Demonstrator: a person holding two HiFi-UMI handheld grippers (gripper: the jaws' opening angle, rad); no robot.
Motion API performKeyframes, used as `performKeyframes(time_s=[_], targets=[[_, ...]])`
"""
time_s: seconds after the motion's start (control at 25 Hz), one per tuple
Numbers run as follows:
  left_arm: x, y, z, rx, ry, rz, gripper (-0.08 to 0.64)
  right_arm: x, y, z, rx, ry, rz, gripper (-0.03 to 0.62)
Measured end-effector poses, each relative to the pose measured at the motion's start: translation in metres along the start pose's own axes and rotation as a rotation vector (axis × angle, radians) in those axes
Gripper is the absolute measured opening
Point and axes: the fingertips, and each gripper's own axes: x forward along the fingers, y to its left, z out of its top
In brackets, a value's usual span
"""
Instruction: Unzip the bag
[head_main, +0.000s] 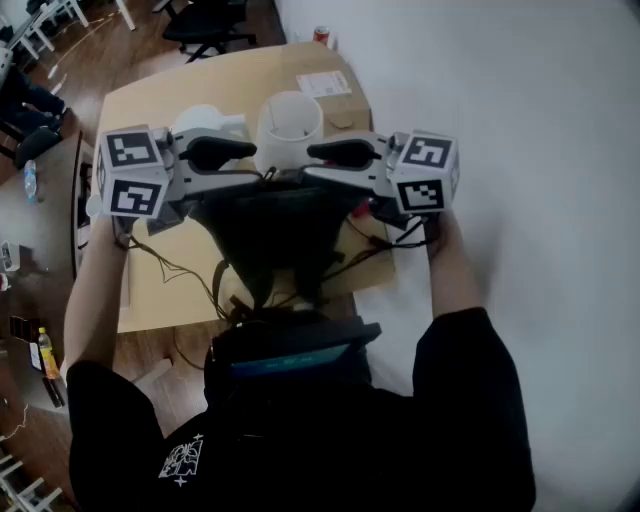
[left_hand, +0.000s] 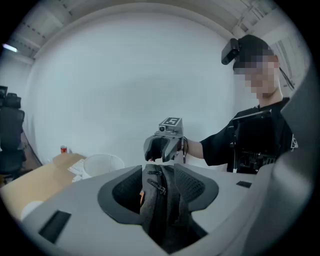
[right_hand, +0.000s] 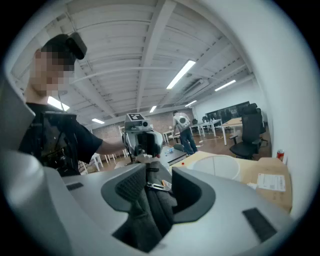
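A dark grey bag (head_main: 272, 232) hangs in the air between my two grippers, above the table. My left gripper (head_main: 248, 165) and right gripper (head_main: 314, 165) face each other and each is shut on the bag's top edge. In the left gripper view the bag's fabric (left_hand: 154, 207) fills the gap between the jaws, with a black zipper pull (left_hand: 156, 186) lying on it; the right gripper (left_hand: 162, 149) shows just beyond. In the right gripper view the fabric (right_hand: 145, 215) is bunched between the jaws and a metal pull (right_hand: 156, 186) lies on top; the left gripper (right_hand: 142, 145) faces it.
Under the bag is a tan table (head_main: 180, 100) with a white bucket (head_main: 290, 120), a printed sheet (head_main: 325, 83) and a red can (head_main: 321, 34). Black cables (head_main: 200, 280) trail over the table's near edge. A white wall (head_main: 520, 120) stands to the right, an office chair (head_main: 205, 25) behind.
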Motion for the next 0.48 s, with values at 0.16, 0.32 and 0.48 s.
performKeyframes(time_s=[0.16,0.32,0.48], targets=[[0.013,0.008,-0.014,-0.082,0.141,-0.114,0.198,-0.001,-0.001,-0.001,0.03,-0.005,0.003,0.19],[0.02,0.012,-0.025,-0.262,0.282,-0.259,0.198,-0.003,-0.003,-0.001,0.036,-0.012,-0.006,0.19],[0.029,0.012,-0.026,-0.369,0.366,-0.334,0.198,-0.006,-0.006,-0.003,0.047,-0.01,-0.015,0.19]])
